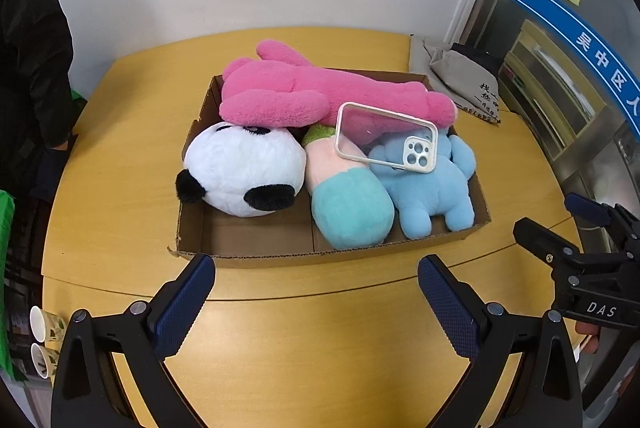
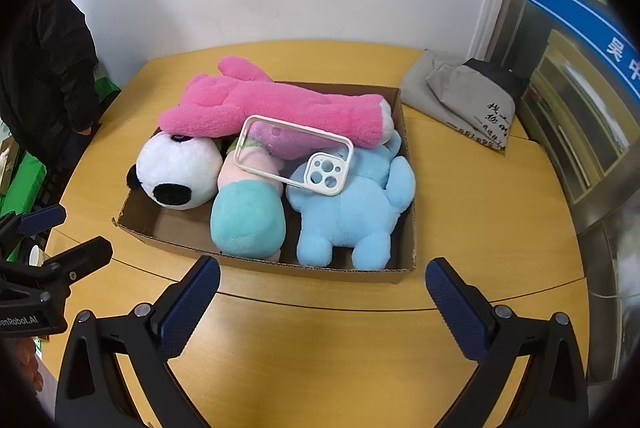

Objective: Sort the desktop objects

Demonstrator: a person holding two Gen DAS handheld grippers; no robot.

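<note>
A shallow cardboard box (image 1: 260, 260) (image 2: 344, 274) sits mid-table, filled with plush toys: a long pink plush (image 1: 320, 92) (image 2: 280, 108) across the back, a panda head (image 1: 244, 168) (image 2: 180, 168) at left, a teal-and-pink plush (image 1: 352, 204) (image 2: 248, 216) in the middle, a light blue plush (image 1: 432, 188) (image 2: 352, 212) at right. A clear phone case with a white rim (image 1: 386, 136) (image 2: 294, 158) lies on top of them. My left gripper (image 1: 316, 284) and right gripper (image 2: 324, 288) are both open and empty, just in front of the box's near wall.
A folded grey bag (image 1: 468, 76) (image 2: 464, 96) lies at the table's back right. A person in black (image 1: 28, 68) (image 2: 44, 68) stands at left. Paper cups (image 1: 40, 324) stand at the lower left. A glass door is at right.
</note>
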